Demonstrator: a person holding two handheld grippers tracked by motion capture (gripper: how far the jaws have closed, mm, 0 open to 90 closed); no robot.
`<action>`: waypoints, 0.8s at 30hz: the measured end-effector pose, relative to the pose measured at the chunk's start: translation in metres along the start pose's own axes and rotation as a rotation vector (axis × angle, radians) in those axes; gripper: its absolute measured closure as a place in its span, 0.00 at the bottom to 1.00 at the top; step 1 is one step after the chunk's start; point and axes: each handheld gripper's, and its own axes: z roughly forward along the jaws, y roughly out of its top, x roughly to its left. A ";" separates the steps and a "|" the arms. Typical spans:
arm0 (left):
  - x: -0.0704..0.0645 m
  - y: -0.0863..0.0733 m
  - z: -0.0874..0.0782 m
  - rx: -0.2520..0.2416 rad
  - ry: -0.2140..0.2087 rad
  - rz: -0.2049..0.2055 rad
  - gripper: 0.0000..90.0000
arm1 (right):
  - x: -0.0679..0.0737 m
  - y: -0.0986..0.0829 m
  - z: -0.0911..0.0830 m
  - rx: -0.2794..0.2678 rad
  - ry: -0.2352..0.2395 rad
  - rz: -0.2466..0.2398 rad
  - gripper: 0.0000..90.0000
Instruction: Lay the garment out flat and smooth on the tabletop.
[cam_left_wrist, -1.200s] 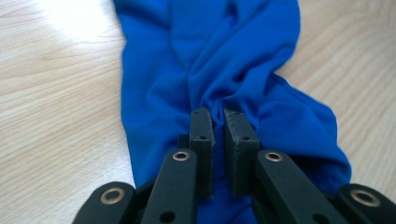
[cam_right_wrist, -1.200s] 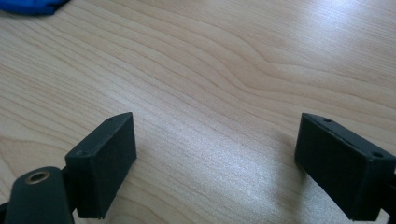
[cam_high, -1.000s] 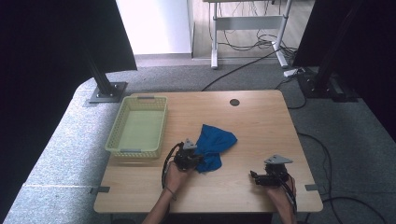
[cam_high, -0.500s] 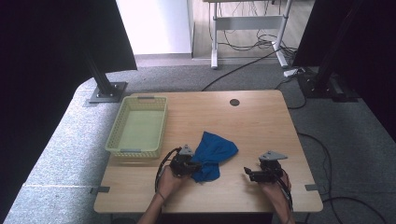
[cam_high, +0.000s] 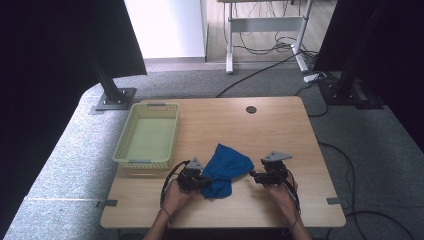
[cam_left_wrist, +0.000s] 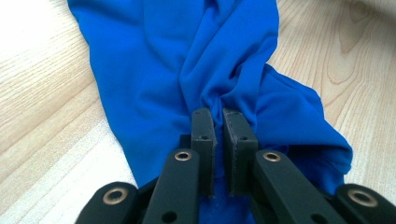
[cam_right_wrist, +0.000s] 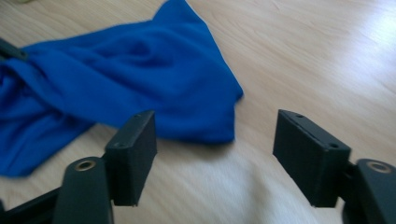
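Blue cloth (cam_high: 225, 169): bunched fold pinched by left gripper (cam_high: 196, 180); free corner lay just ahead of wide-open, empty right gripper (cam_high: 256, 176).

grey carpet (cam_high: 70, 165) | black curtains (cam_high: 60, 50) | desk legs (cam_high: 230, 35), cables

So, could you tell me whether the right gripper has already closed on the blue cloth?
No, the right gripper is wide open, its fingers short of the blue cloth.
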 end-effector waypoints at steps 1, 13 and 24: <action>0.000 0.000 0.000 0.000 0.001 0.003 0.93 | 0.000 0.003 0.003 -0.004 0.008 -0.002 0.37; 0.001 -0.002 0.000 -0.017 -0.005 -0.003 0.92 | -0.002 0.011 0.032 0.092 0.055 0.001 0.84; -0.010 0.002 0.009 -0.011 -0.066 0.010 0.92 | -0.003 0.000 0.007 0.094 0.048 0.029 0.97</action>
